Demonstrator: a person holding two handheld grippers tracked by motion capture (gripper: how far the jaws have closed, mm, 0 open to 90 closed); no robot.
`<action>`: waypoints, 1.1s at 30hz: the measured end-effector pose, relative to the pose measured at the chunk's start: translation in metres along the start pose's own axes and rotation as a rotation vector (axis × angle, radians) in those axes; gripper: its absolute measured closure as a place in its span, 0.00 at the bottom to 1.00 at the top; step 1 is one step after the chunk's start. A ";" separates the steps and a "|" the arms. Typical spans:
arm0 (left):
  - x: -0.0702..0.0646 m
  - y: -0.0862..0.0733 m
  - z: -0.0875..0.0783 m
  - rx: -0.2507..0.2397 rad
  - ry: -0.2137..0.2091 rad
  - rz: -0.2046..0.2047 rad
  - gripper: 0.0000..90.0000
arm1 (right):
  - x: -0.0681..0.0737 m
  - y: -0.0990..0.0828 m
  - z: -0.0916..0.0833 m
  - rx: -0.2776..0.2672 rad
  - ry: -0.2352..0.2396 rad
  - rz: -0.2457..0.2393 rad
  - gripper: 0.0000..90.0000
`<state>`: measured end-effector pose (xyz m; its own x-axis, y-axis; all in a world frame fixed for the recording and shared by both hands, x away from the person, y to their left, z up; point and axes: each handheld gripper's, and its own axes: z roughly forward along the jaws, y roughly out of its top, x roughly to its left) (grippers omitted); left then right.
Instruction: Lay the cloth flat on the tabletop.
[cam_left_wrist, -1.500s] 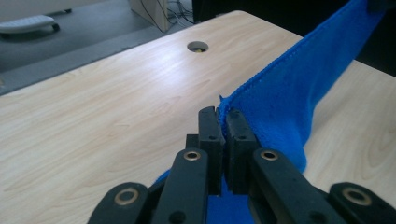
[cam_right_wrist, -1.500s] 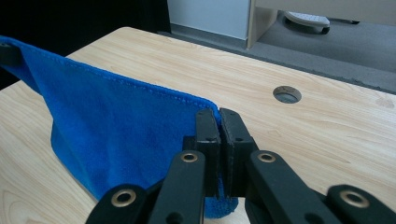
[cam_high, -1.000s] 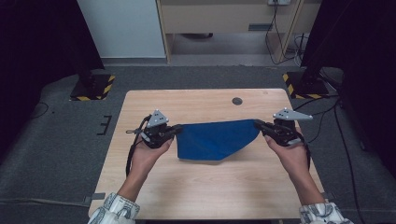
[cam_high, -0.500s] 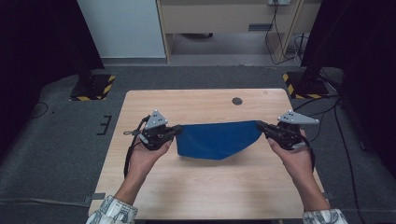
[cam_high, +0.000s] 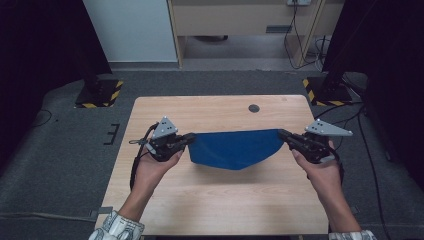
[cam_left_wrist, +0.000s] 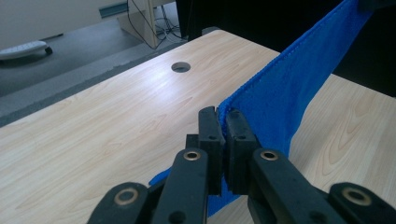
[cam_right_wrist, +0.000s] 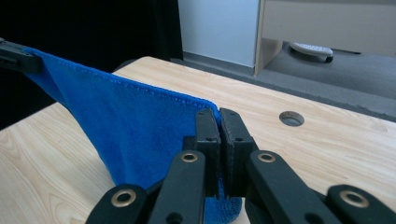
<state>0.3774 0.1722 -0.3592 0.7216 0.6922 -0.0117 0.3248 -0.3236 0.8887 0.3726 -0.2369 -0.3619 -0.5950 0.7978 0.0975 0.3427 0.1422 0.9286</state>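
Hanging taut between both grippers, the blue cloth (cam_high: 235, 148) sags below.

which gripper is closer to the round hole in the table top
Right, narrowly. The right gripper sits right of and nearer the person than the hole; the left gripper, at the blue cloth's other corner, is farther left.

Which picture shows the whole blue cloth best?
The high view: the blue cloth hangs stretched between both hand-held grippers, its whole outline visible. The left gripper view and right gripper view each show it from one pinched corner.
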 end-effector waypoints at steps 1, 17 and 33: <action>-0.001 0.001 -0.001 -0.005 -0.002 0.003 0.97 | 0.001 0.001 -0.002 -0.004 0.002 -0.002 0.97; -0.013 0.014 -0.026 -0.042 -0.019 0.025 0.97 | 0.014 0.015 -0.031 -0.064 0.012 -0.039 0.97; -0.034 0.019 -0.058 -0.077 -0.006 0.080 0.97 | 0.035 0.021 -0.057 -0.115 0.036 -0.081 0.97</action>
<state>0.3239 0.1801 -0.3151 0.7475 0.6618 0.0582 0.2183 -0.3275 0.9193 0.3179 -0.2395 -0.3187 -0.6434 0.7649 0.0316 0.2084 0.1353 0.9687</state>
